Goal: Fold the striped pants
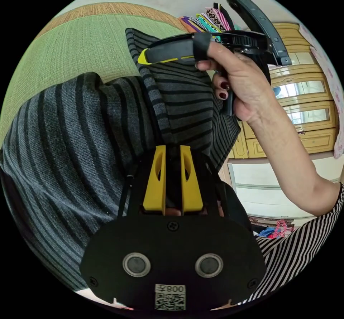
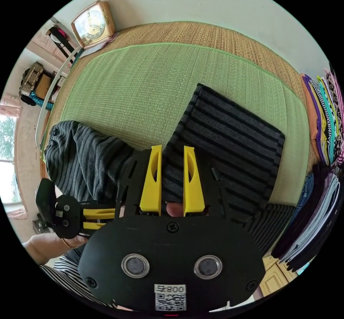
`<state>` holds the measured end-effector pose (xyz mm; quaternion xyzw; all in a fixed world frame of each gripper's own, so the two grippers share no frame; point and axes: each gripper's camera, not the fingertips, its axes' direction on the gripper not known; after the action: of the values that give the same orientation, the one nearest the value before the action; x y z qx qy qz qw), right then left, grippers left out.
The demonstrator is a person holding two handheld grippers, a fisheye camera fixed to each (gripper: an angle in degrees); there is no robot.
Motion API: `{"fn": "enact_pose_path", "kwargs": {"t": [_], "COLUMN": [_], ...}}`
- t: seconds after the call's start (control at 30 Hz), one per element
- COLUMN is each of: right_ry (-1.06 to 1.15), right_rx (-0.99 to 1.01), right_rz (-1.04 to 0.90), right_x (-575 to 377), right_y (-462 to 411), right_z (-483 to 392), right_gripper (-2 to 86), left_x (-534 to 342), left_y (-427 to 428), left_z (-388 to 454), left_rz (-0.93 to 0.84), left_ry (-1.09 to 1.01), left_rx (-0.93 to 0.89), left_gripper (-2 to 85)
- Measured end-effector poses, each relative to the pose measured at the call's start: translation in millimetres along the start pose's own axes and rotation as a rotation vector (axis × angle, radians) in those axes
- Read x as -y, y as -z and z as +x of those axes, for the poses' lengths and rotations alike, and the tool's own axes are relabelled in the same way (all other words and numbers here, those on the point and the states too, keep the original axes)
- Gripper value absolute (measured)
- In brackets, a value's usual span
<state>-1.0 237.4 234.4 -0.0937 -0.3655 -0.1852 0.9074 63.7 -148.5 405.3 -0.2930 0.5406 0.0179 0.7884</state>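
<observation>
In the left gripper view, the left gripper has its yellow jaws drawn near to each other with a dark fold of the striped pants caught between them, so it pinches the cloth. The pants bulge grey and black across the left and middle of this view, above a green mat. Higher up, a hand grips the handle of the right gripper, whose yellow-edged tip lies against a raised flap of the same pants; I cannot tell from here how its jaws stand.

In the right gripper view, the right gripper shows its two yellow jaws a little apart, a band of striped cloth running between them and touching both. One leg of the pants lies flat on the green mat, the other part bunched at the left. The left gripper appears at the lower left, beside that bunch. A stack of folded clothes sits at the mat's right edge.
</observation>
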Motion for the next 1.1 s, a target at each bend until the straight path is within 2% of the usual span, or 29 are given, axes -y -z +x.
{"fn": "enact_pose_path", "kwargs": {"t": [0.3,0.47,0.6,0.8,0.97,1.1], "right_ry": [0.031,0.075,0.084,0.002,-0.155,-0.384], "right_rx": [-0.021,0.025,0.054,0.025,0.044,0.176], "right_rz": [-0.088,-0.023,0.116,0.224,0.23,0.269], "right_x": [-0.9,-34.9,-98.7,-225.6,-323.7,-404.0], "right_y": [1.0,41.7,107.5,166.2,156.5,128.5], "right_z": [32.4,63.8,108.2,180.5,235.2,287.7], "right_gripper": [5.4,2.5,1.6,1.1,1.0,1.3], "left_x": [28.1,43.8,59.8,71.9,78.8,83.0], "left_y": [-50.2,-69.7,-100.1,-172.6,-239.0,-280.9], "left_z": [-12.5,7.2,43.9,91.3,102.8,110.7], "left_rz": [0.031,0.067,0.017,-0.113,-0.243,-0.301], "left_ry": [0.0,-0.097,-0.259,-0.417,-0.447,-0.469], "left_rx": [-0.059,-0.11,-0.133,-0.029,0.048,0.111], "left_gripper": [3.5,3.1,3.0,3.1,3.3,3.8]}}
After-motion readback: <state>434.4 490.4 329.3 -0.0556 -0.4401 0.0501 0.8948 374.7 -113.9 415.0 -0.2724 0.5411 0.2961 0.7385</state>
